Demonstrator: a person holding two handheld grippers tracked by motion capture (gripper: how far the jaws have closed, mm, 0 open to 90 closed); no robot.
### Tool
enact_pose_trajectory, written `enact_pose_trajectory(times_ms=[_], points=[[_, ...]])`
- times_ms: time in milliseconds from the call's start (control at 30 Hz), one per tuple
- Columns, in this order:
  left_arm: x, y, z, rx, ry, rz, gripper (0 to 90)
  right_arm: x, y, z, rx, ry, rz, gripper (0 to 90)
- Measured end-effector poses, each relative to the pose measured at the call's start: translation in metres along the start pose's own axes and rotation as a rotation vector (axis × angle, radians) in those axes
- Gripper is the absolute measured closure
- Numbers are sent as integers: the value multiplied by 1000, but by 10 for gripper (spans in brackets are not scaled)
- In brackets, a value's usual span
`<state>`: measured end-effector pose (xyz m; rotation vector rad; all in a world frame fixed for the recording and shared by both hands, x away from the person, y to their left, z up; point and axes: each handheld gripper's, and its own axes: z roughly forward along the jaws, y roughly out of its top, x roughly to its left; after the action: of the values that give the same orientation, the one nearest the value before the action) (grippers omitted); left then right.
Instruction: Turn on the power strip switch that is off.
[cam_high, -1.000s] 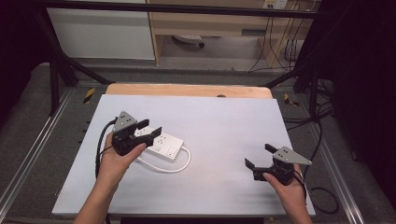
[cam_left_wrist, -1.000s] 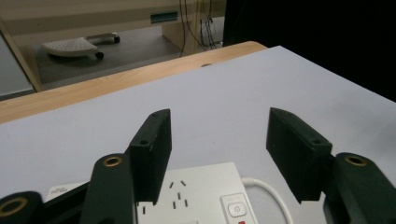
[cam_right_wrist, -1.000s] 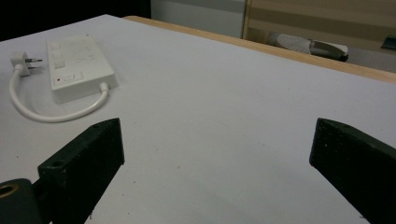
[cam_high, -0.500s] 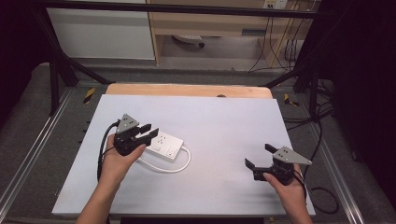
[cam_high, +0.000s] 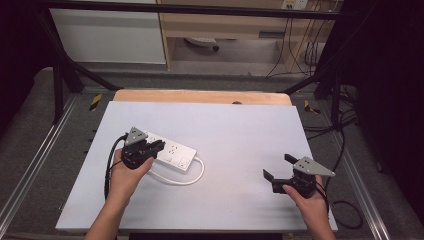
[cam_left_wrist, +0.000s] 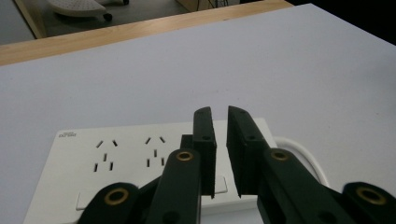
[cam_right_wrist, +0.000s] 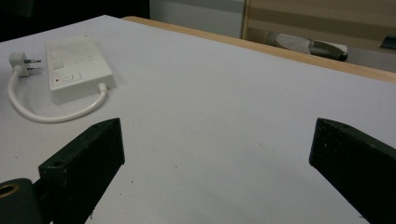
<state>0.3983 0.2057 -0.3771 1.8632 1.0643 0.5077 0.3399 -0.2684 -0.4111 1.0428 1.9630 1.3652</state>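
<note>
White board covers the table (cam_high: 235, 125) in front of you, with a strip of bare wood along its far edge and dark floor and cables beyond. Start at your left: the power strip (cam_high: 172, 154) lies flat on the left half of the board, sockets up, its short white cord (cam_high: 192, 177) looping round from one end toward you. Your left gripper (cam_high: 156, 146) sits over the strip's near-left end, low against its top face. Its jaws have just been closing and now stand almost together with only a thin gap; in the left gripper view nothing is caught between them, and the tips hover over the strip beside the sockets. With the jaws pinched that narrow, it looks as if you mean to press or prod something on the strip, perhaps its switch, not to lift it, though whether the tips touch the plastic I cannot tell. In the right gripper view the plug (cam_right_wrist: 19, 62) lies loose on the board at the cord's far end, and a small red mark shows on the strip's top. Over at your right, well apart from all this, your right gripper (cam_high: 279, 168) rests near the board's front corner with jaws spread wide and empty, likely parked clear so the left hand can work unhindered.
</note>
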Motion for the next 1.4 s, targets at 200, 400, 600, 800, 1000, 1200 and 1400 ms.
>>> enact_pose_trajectory(times_ms=[200,400,600,800,1000,1200,1400], points=[[0,-2,-1,-4,12,11,866,0,0,0,3,0,0,37],[0,-7,-1,3,4,6,883,1,0,1,5,1,0,37],[-1,-9,1,17,-2,14,892,1,0,1,7,2,-3,37],[-1,-11,3,30,-8,19,897,2,0,2,7,4,-7,37],[-1,-13,6,42,-17,24,898,2,0,3,10,5,-7,37],[0,-16,11,71,-20,27,898,3,0,3,13,8,-11,37],[-1,-17,17,85,-25,32,898,4,0,4,18,10,-16,37]])
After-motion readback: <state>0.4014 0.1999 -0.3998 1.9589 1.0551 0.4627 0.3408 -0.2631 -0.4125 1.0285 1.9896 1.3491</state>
